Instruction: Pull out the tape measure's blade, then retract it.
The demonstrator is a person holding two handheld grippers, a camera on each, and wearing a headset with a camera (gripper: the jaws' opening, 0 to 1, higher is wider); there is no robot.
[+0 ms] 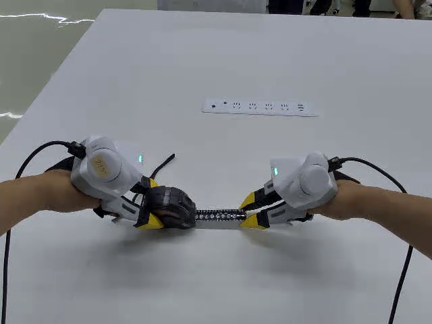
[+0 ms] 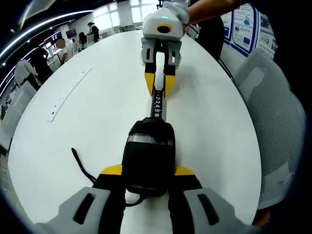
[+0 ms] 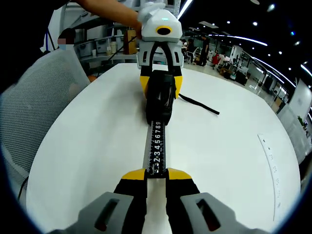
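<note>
Seemingly mid-pull: left gripper (image 1: pixel 152 202) clamps the tape measure case (image 1: pixel 170 206), right gripper (image 1: pixel 249 211) pinches the blade tip (image 1: pixel 237 215); next, draw it farther right

A wide white oval surface (image 1: pixel 270 54) spreads ahead in even light — a grey mesh chair (image 2: pixel 275 122) stands just off one long edge. Bright windows (image 2: pixel 114 14) line the far wall; small ceiling spotlights (image 3: pixel 254 23) dot a dark ceiling.

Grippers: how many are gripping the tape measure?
2. The left gripper clamps the tape measure case; the right gripper pinches the end of the blade.
</note>
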